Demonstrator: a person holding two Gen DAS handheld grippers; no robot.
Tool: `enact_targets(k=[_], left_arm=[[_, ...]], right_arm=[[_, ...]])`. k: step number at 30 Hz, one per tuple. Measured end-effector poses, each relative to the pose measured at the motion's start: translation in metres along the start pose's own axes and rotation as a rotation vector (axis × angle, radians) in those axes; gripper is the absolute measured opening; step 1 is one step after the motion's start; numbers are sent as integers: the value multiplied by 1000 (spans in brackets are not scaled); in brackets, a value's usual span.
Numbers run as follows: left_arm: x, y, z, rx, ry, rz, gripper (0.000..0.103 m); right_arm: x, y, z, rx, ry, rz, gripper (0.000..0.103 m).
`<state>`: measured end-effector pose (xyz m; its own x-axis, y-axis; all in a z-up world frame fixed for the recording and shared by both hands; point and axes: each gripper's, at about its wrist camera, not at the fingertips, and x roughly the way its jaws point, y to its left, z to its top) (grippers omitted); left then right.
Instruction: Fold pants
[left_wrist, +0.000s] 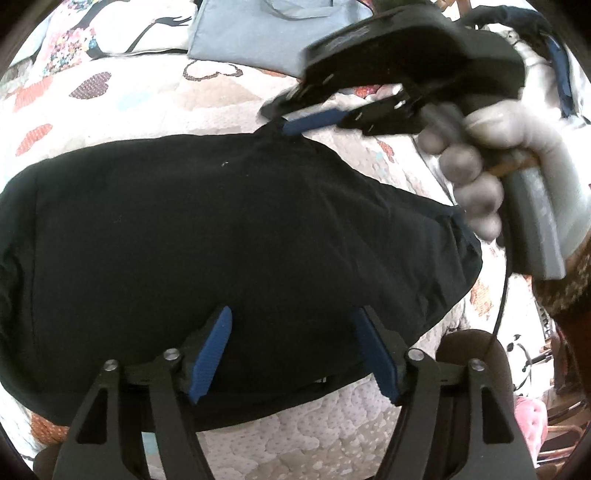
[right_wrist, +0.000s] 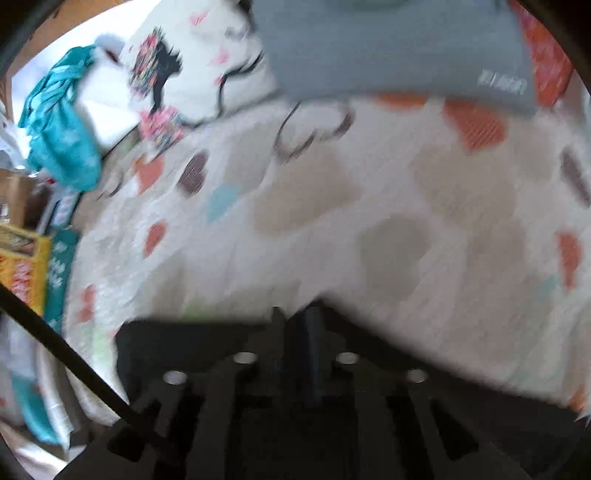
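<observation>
left wrist: black pants (left_wrist: 221, 229) folded flat on quilt (left_wrist: 147, 103); left gripper (left_wrist: 295, 354) spread, right gripper (left_wrist: 314, 122) unclear

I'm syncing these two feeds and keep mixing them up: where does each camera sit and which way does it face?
Left wrist view: sits on the left gripper, looking down over its open blue fingers at the black pants on the quilt; the gloved right hand and right gripper show at the pants' far edge.
Right wrist view: sits on the right gripper, blurred, looking down across the quilt toward the pillow; its fingers stand close together at the pants' edge.
Shared: pants, quilt, pillow, grey cloth.
</observation>
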<state>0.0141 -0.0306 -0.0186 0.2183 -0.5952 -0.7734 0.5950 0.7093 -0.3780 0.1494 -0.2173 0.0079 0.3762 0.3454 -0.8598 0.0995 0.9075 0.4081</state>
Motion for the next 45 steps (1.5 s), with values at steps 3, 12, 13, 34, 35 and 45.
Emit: enact_targets(k=[3,12,13,34,35,45], left_arm=[[-2,-5,2,18,24,24,69],[-51,-5,20,7,9,-6,69],[-52,-8,23,10,15,-8,69],[74,-175,93,306,200,-74,69],[88,-182,100,321,217,-71,69],[212,-243,140,481,374,-90,69]], right_arm=[[34,-8,5,1,39,-65,26],[-82,-52,-27,120,-237,89,38],[-106,-70,-49,139,-277,87,42],[-147,-249,-266,568,-438,160,57],[-146,-245,-263,547,-440,150,58],[-130,-237,-245,460,-458,112,64]])
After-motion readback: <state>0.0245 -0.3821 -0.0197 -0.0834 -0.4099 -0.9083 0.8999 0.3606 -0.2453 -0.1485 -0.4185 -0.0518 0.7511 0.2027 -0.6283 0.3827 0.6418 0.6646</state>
